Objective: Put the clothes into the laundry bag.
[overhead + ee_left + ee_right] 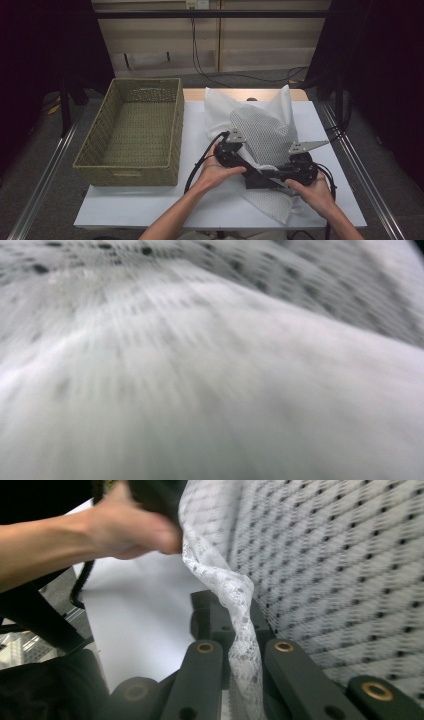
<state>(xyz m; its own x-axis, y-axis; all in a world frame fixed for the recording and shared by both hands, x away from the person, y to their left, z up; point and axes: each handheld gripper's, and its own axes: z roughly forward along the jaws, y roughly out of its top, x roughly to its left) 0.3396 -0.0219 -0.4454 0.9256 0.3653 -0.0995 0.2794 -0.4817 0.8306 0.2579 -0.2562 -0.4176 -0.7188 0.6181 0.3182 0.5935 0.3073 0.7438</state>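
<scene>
White mesh cloth lifted off the table beside a basket. Right gripper pinches its lace edge; left gripper grip hidden by blurred cloth.

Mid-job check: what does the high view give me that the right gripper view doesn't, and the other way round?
High view alone: the woven basket at the table's left, the white table laid out whole, and both hand-held grippers, left and right, at the mesh cloth.
Right gripper view alone: the cloth's lacy edge running between the right gripper's jaws.
Both: the cloth, the table and the person's left hand.
</scene>
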